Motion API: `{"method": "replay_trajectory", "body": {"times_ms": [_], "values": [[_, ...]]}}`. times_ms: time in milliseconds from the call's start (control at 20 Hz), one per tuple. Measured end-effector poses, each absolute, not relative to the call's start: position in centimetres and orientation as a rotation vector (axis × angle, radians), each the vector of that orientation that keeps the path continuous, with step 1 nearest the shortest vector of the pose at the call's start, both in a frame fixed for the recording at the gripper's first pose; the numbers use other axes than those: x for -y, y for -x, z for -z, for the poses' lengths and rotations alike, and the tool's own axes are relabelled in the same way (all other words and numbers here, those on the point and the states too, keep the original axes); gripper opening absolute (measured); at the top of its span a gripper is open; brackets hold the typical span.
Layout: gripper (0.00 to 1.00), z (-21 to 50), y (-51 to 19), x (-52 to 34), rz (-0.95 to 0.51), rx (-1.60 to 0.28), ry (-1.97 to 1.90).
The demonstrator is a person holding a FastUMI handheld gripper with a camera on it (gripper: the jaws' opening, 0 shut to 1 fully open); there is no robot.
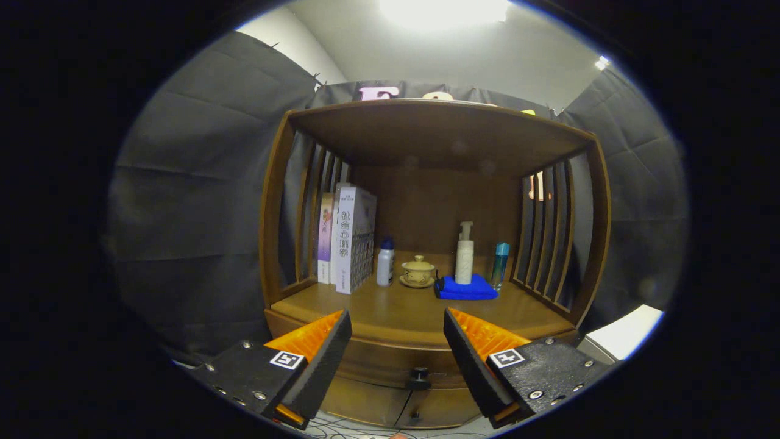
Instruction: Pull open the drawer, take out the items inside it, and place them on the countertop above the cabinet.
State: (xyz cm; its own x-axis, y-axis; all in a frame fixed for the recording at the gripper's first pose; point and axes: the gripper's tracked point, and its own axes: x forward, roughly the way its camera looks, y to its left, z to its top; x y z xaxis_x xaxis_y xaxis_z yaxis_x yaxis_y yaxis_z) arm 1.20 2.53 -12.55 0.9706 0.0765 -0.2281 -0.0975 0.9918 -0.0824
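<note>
My gripper [397,341] hangs in front of the wooden cabinet [426,341], fingers spread wide apart, gripping nothing. Each finger carries a small square black-and-white marker tag on its upper face.

Between my fingers and a little below them: the drawer [390,364], shut, with its dark knob [418,378] centred on the front. Below the drawer, two closed cabinet doors. What lies inside the drawer is hidden.

Just beyond my fingertips: the countertop [396,311], smooth brown wood, bare along its front half.

Toward the back of the countertop, taking the lidded tea bowl on its saucer [418,272] as landmark:
- left of it, a white bottle with a blue cap [385,262];
- further left, upright books [347,239] against the slatted side; the spines bear Chinese characters, too small for me to read with confidence;
- right of it, a folded blue cloth [466,288] with a white pump bottle [464,253] standing on it;
- right of the cloth, a slim teal bottle [499,264].

Over these, a wooden top shelf, slatted sides. Behind the cabinet: black cloth wall, pale ceiling, bright ceiling lamp.
</note>
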Motion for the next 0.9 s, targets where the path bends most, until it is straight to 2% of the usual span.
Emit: {"method": "replay_trajectory", "body": {"times_ms": [400,900], "values": [[0.95,18.8,-1.7,-1.6,-0.073,-0.315,0.037],[0.95,26.1,-2.7,0.5,0.074,-0.421,0.061]]}}
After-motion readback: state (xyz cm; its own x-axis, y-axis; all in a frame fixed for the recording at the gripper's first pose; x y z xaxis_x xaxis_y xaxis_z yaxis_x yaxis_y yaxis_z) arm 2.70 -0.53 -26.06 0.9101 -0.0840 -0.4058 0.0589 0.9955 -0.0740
